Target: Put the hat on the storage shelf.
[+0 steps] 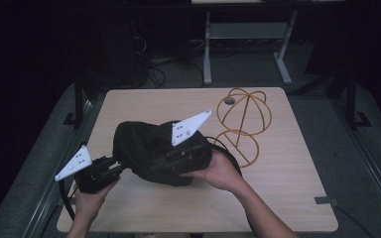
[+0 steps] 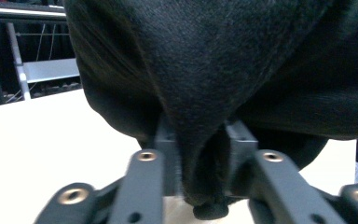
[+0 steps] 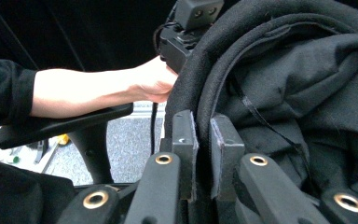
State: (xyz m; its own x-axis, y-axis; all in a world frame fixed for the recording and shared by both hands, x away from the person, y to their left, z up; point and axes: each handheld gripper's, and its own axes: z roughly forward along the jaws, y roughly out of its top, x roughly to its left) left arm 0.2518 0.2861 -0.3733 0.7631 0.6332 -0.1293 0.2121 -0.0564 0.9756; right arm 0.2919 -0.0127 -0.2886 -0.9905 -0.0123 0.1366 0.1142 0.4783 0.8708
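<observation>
Black hat (image 1: 151,148) right up against your jaws, held just above the table (image 1: 287,188) near its front middle. Your left gripper (image 2: 200,154) is clamped on a fold of its fabric (low edge). Your right gripper (image 3: 203,140) is pinched tight on the hat's rim. Wire hat stand (image 1: 242,121) lies beyond it, just beside the hat.

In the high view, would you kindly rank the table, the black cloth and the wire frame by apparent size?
1. table
2. black cloth
3. wire frame, though it lies farther from the camera than the cloth.
</observation>
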